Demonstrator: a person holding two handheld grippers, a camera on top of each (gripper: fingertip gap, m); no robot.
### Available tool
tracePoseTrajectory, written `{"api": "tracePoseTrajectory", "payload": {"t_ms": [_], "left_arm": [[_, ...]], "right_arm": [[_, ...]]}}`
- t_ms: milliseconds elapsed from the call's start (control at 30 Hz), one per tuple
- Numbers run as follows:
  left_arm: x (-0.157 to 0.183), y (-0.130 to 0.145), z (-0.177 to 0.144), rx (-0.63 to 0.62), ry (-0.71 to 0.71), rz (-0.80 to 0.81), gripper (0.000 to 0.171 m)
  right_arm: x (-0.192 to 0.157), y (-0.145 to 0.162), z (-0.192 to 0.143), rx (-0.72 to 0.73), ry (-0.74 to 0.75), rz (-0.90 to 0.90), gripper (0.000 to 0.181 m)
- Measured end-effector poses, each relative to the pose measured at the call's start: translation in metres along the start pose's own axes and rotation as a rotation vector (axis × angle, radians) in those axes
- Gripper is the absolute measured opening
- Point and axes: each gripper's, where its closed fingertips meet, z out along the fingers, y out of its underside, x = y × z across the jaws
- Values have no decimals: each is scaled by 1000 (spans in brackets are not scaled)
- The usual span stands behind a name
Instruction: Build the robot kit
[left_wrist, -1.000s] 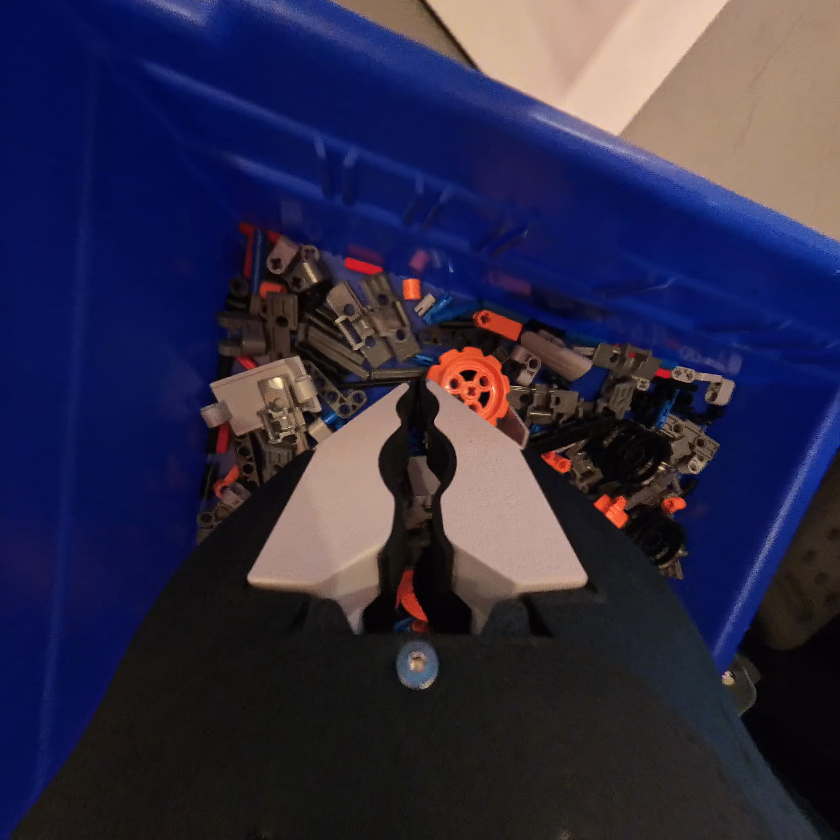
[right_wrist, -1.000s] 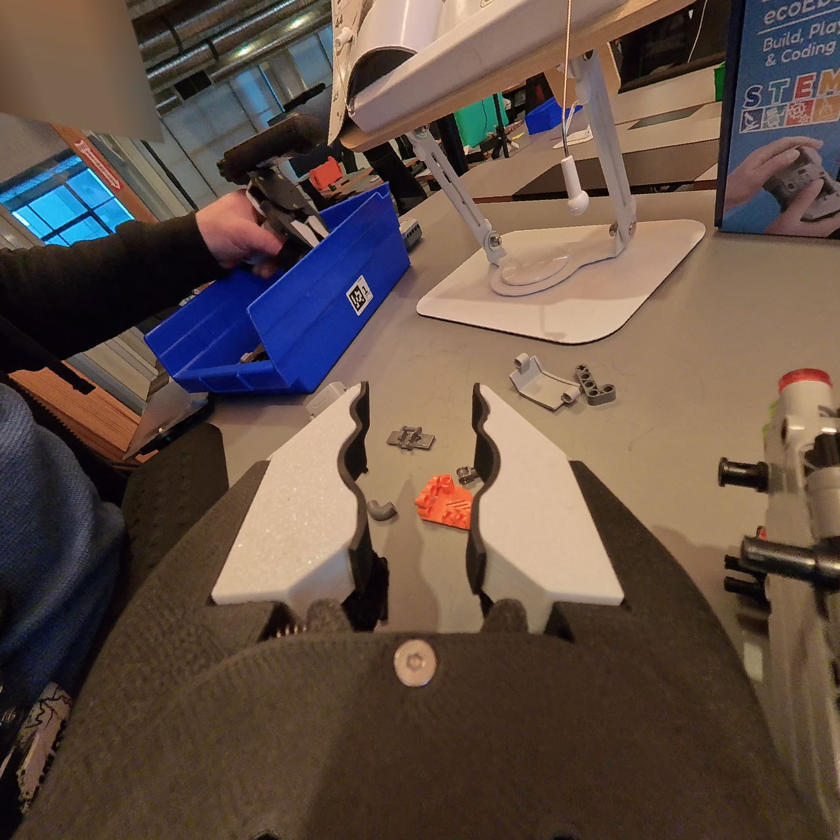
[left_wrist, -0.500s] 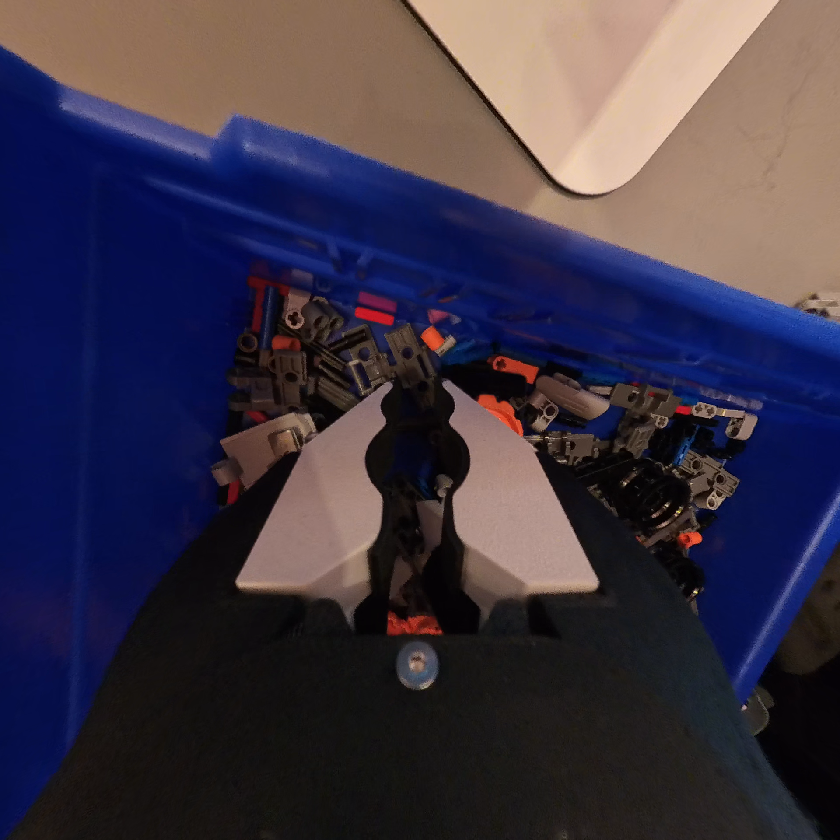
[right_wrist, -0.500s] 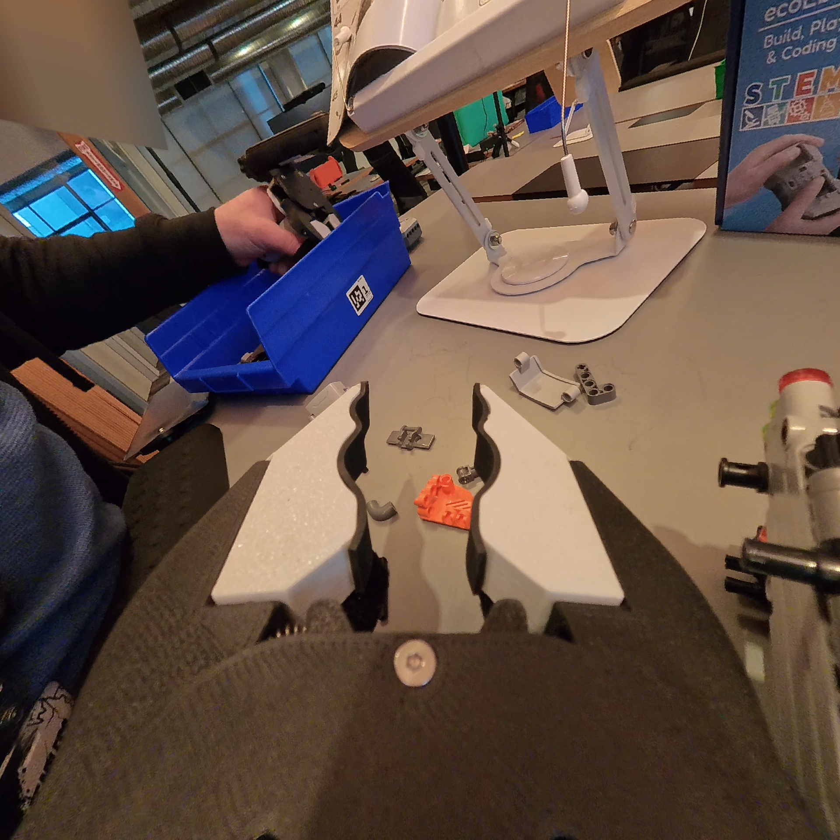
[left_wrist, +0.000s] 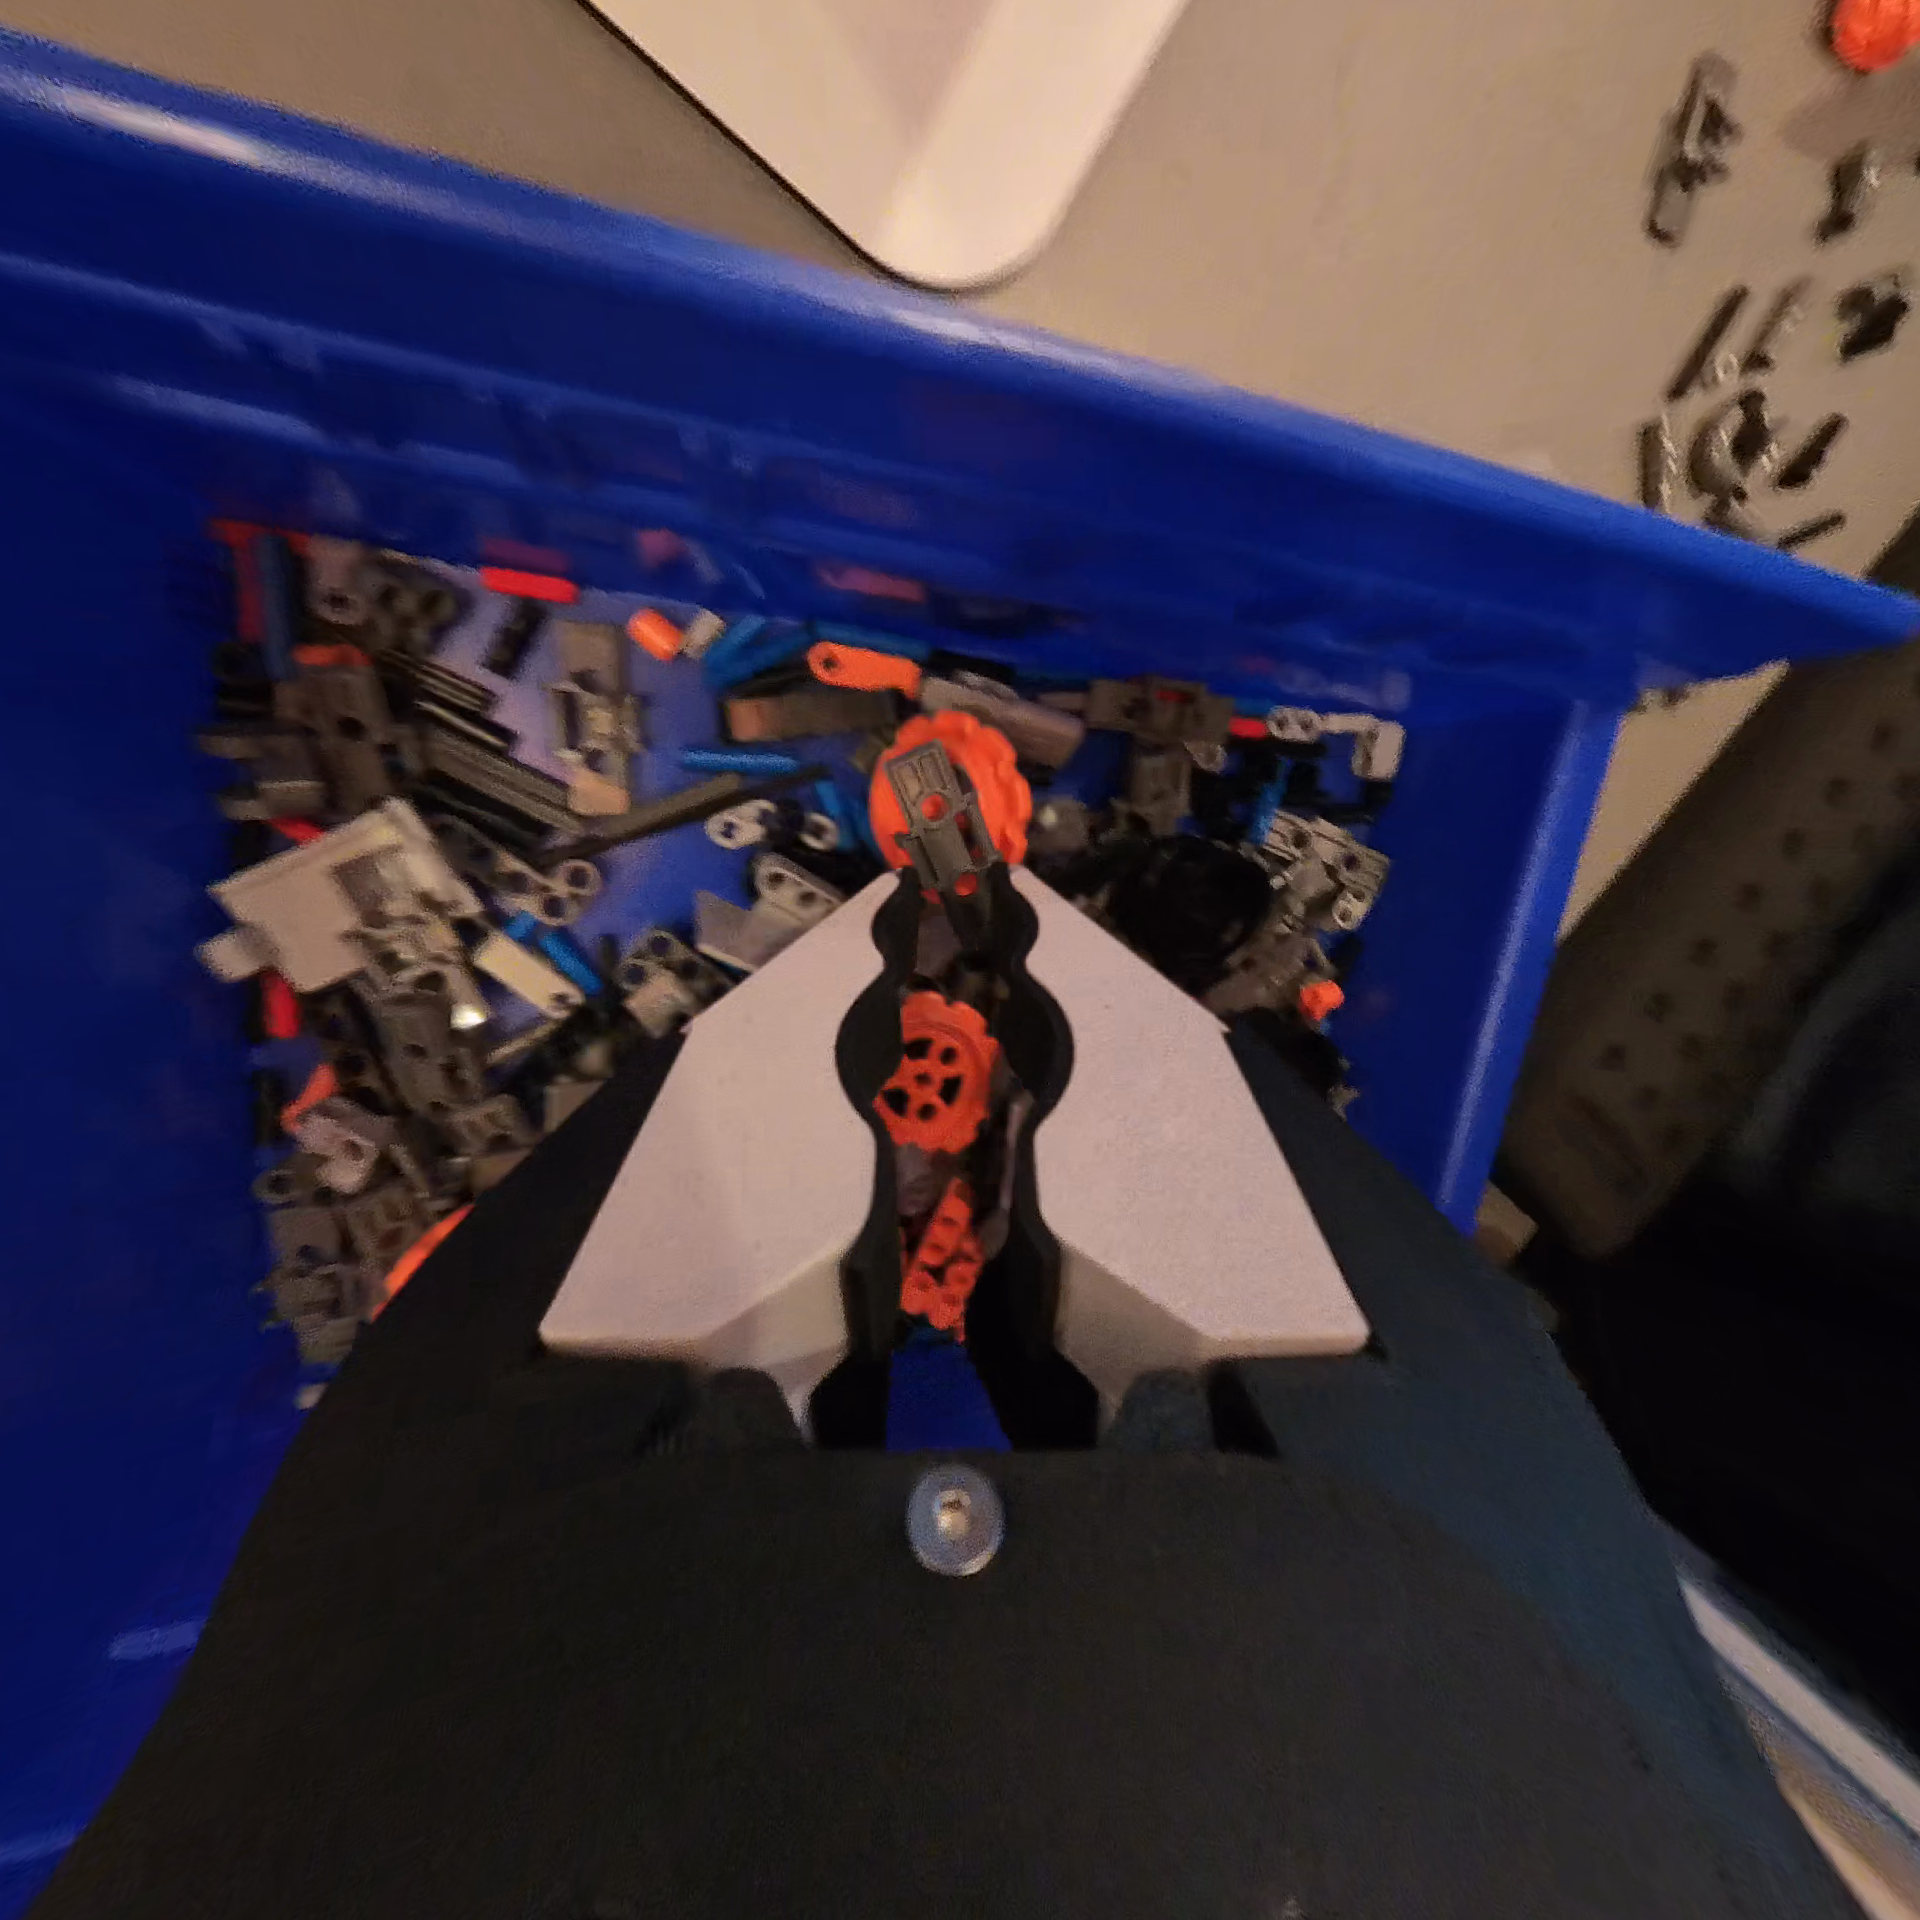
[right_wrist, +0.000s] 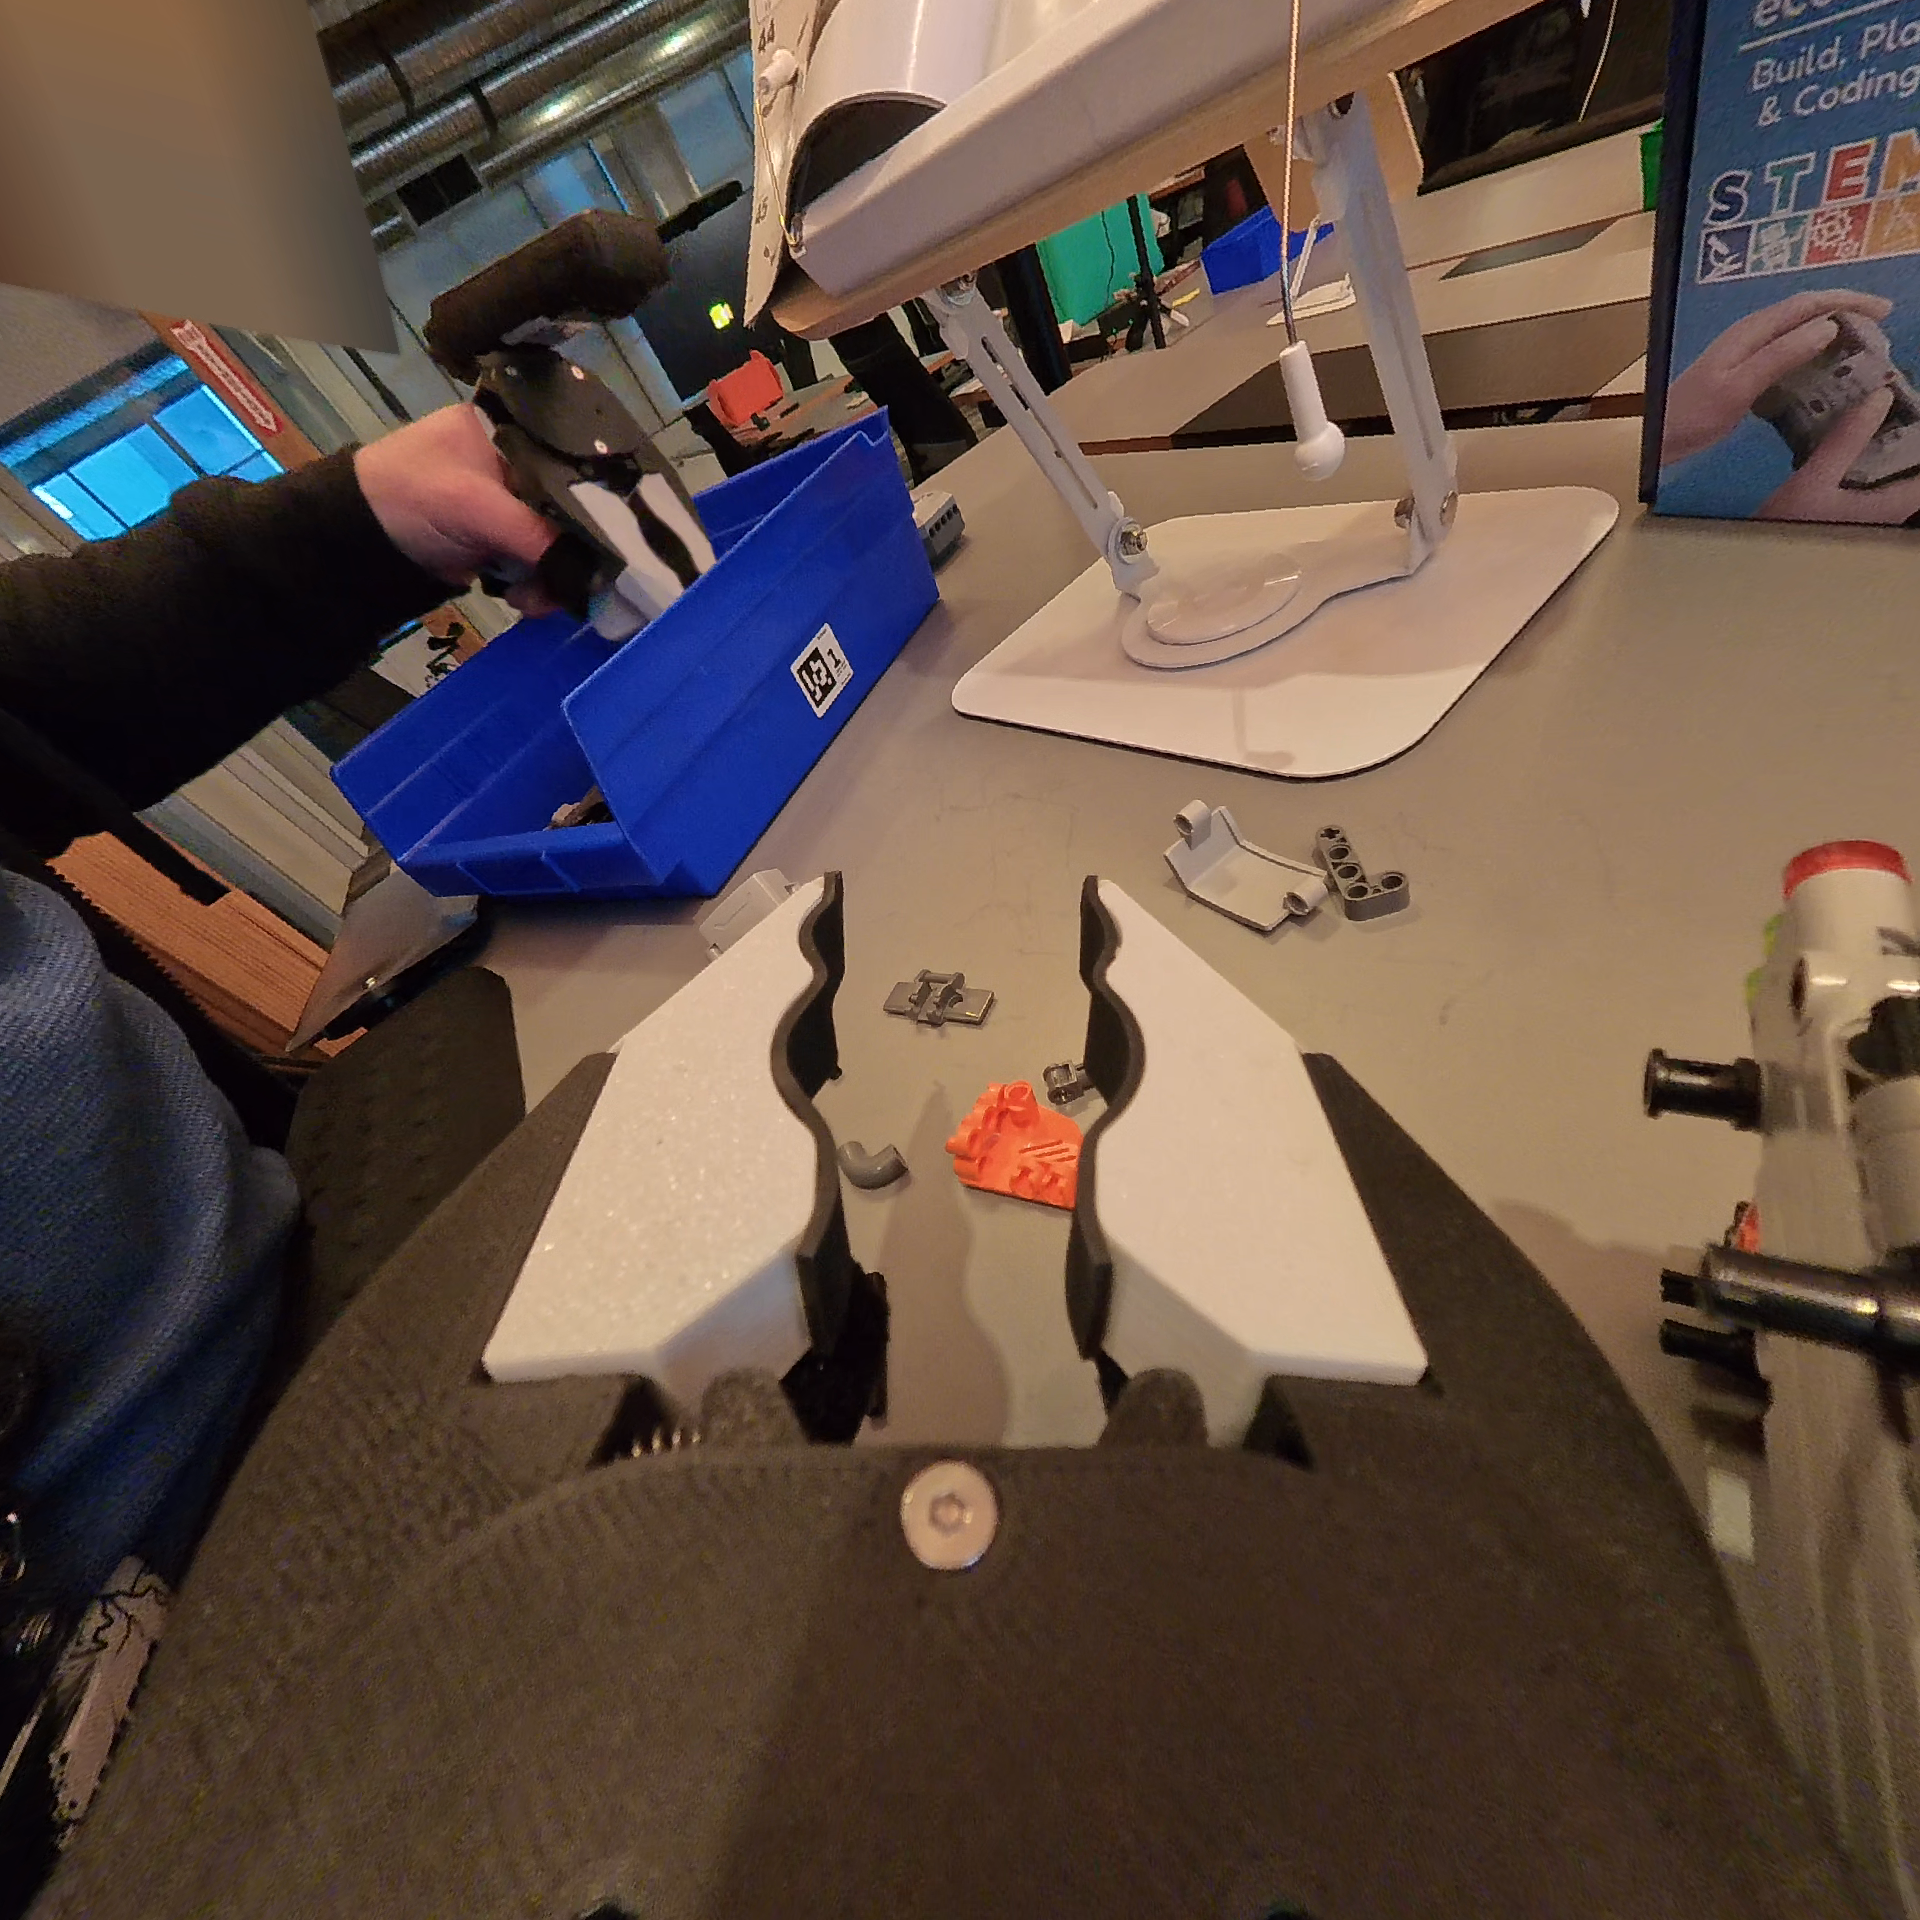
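My left gripper (left_wrist: 943, 883) is shut on a small dark grey toy-building piece (left_wrist: 935, 821) that sticks out past its tips. It hangs above the open blue bin (left_wrist: 727, 343), over the bin's jumble of grey, black and orange parts and an orange gear wheel (left_wrist: 987, 769). In the right wrist view a hand holds the left gripper (right_wrist: 623, 551) above the bin (right_wrist: 727, 675). My right gripper (right_wrist: 956, 894) is open and empty, low over the grey table. An orange piece (right_wrist: 1018, 1143), a grey elbow piece (right_wrist: 871, 1162) and a flat grey piece (right_wrist: 938, 1000) lie between its fingers.
A white stand with a flat base (right_wrist: 1299, 644) stands behind the loose parts. A light grey panel (right_wrist: 1236, 873) and a dark grey beam (right_wrist: 1361, 883) lie near it. A blue printed box (right_wrist: 1787, 260) is at the back right. A white built model (right_wrist: 1849, 1091) is close on the right. The left gripper's tips are roughly 35 cm from the right gripper's.
My left gripper has risen out of the parts in the bin with the dark grey piece in its tips and swung right. The right gripper has not moved.
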Motion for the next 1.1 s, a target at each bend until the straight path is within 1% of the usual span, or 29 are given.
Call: {"api": "tracePoseTrajectory", "payload": {"t_ms": [33,100,200,233,300,400,467,600,700,767,800,900,967,1000,1067,1100], "left_arm": [[5,4,3,-17,13,7,11],[15,2,6,7,48,40,12],[7,-3,0,57,18,33,15],[3,-5,-3,71,9,24,19],[-16,-5,-10,69,-64,14,29],[-41,-16,-19,121,-145,8,29],[-63,-22,-19,128,-219,14,29],[-93,-22,-5,38,-305,23,28],[-100,-23,7,-20,-337,33,27],[-107,-16,13,-98,-381,42,28],[-107,-19,13,-83,-384,45,23],[-109,-18,13,-91,-383,39,11],[-108,-17,13,-87,-377,45,11],[-105,-17,12,-82,-365,46,5],[-100,-18,10,-62,-347,56,5],[-97,-16,10,-74,-334,61,4]], "right_arm": [[0,0,0,0,0,0,43],[0,0,0,-2,0,0,43],[0,0,0,-2,0,0,43],[0,0,0,-1,-1,1,43],[0,0,0,-3,0,1,43],[0,1,1,-6,-1,1,43],[0,1,1,-6,0,1,43],[0,1,1,-7,2,0,43],[0,1,1,-7,3,1,43],[0,1,1,-6,2,2,43],[0,1,1,-7,2,2,43],[0,1,1,-7,0,4,43],[0,1,1,-7,0,5,43],[0,1,1,-7,0,5,43],[1,1,1,-7,-1,6,43],[1,1,1,-7,-1,6,43]]}}
